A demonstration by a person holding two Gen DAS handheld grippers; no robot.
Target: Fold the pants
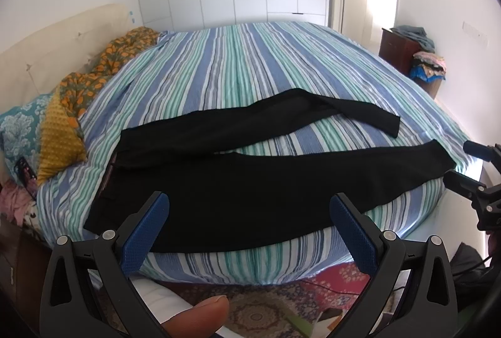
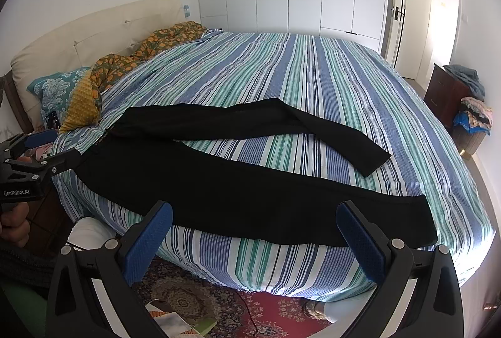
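Observation:
Black pants (image 1: 238,181) lie spread flat on the striped bed (image 1: 238,62), waistband to the left, both legs running right and apart in a V. The near leg lies along the bed's front edge; the far leg (image 1: 344,109) bends at its end. My left gripper (image 1: 249,203) is open and empty, held in front of the bed's edge near the waist part. My right gripper (image 2: 254,214) is open and empty, in front of the near leg (image 2: 281,200). The pants also show in the right wrist view (image 2: 188,169). Each gripper shows at the other view's edge: the right (image 1: 469,169), the left (image 2: 40,150).
Pillows and an orange floral quilt (image 1: 103,69) are piled at the headboard on the left. A patterned red rug (image 2: 250,306) with papers lies below the bed edge. A dark cabinet with heaped clothes (image 1: 419,56) stands at the right wall. White wardrobes stand behind.

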